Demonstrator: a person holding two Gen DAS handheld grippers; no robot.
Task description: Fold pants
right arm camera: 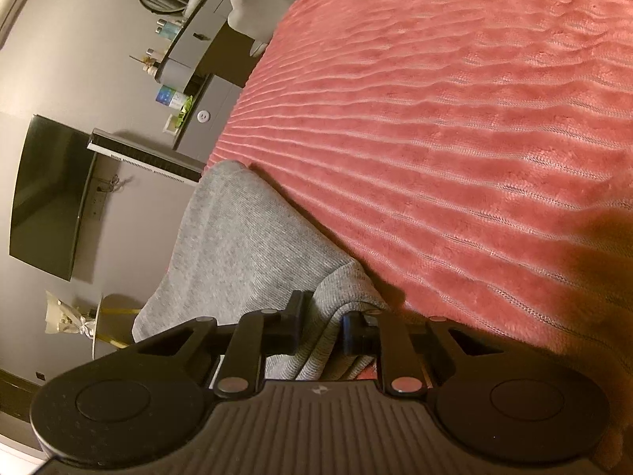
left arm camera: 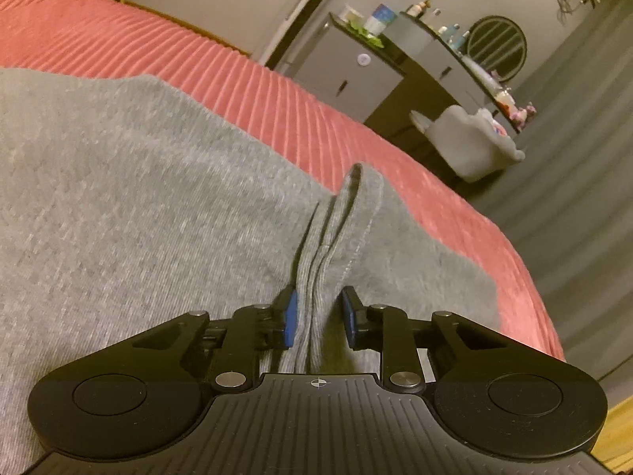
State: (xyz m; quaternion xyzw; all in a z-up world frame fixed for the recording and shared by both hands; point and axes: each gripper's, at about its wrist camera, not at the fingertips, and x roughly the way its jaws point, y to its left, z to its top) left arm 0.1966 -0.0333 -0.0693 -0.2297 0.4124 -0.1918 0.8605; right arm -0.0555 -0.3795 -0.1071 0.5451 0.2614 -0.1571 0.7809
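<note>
Pink bedspread (left arm camera: 277, 107) is lying under the soft, floppy grey pants (left arm camera: 138, 198). I am pinching their thick hems with my left gripper (left arm camera: 318, 314) and right gripper (right arm camera: 322, 326), both clamped on cloth.

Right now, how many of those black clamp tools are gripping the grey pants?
2. The left gripper pinches a raised fold of the grey pants over the pink bedspread. The right gripper holds bunched fabric near the bed's edge. Nothing else grips them in view.
</note>
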